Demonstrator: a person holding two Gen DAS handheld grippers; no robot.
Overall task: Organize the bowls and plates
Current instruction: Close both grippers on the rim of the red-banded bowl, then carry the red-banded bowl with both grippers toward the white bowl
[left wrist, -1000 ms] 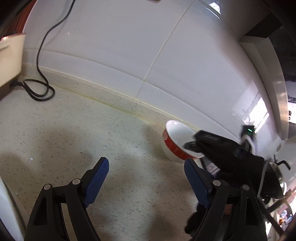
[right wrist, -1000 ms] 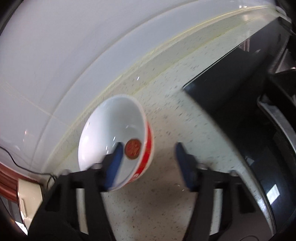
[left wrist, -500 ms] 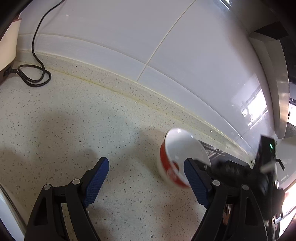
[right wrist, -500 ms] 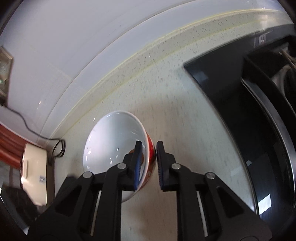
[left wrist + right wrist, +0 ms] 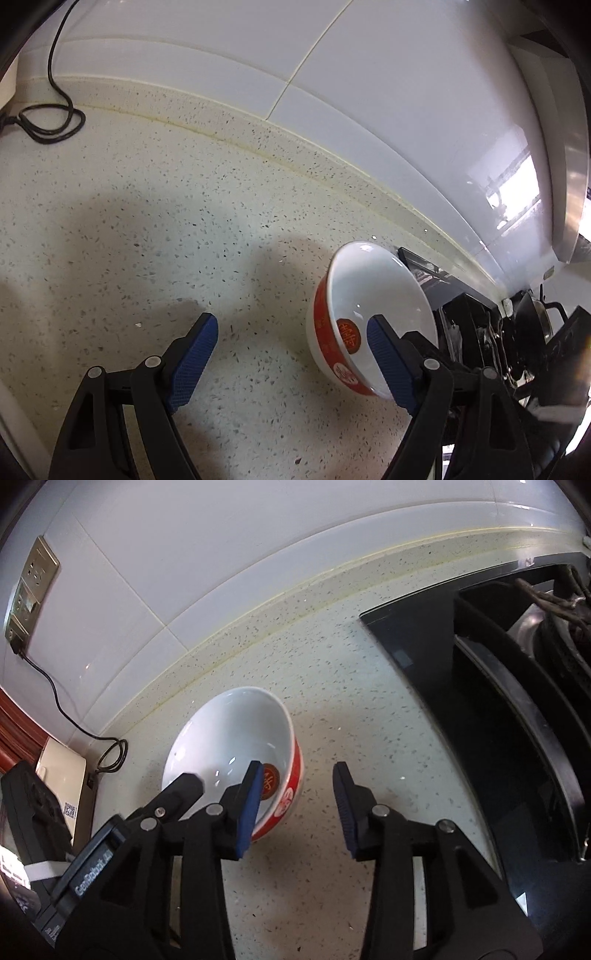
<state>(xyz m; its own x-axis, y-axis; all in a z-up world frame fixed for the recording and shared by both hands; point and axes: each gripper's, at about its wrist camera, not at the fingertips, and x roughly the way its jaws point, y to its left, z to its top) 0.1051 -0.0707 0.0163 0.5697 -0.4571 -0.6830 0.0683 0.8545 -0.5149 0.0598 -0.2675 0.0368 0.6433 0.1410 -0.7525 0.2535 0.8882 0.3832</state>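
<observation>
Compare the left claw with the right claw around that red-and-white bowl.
The left claw gapes wide; the right claw stands narrower, its jaws having just opened. The right claw straddles the wall of the bowl, pads not pressing; the left claw sits short of the bowl, over bare countertop. Both have black arms and blue pads, and both grip nothing.

The white ceramic bowl with a red outer band (image 5: 236, 746) has its near rim hidden behind a blue finger pad (image 5: 251, 805). The black glass stovetop (image 5: 480, 701) runs past the right edge.
</observation>
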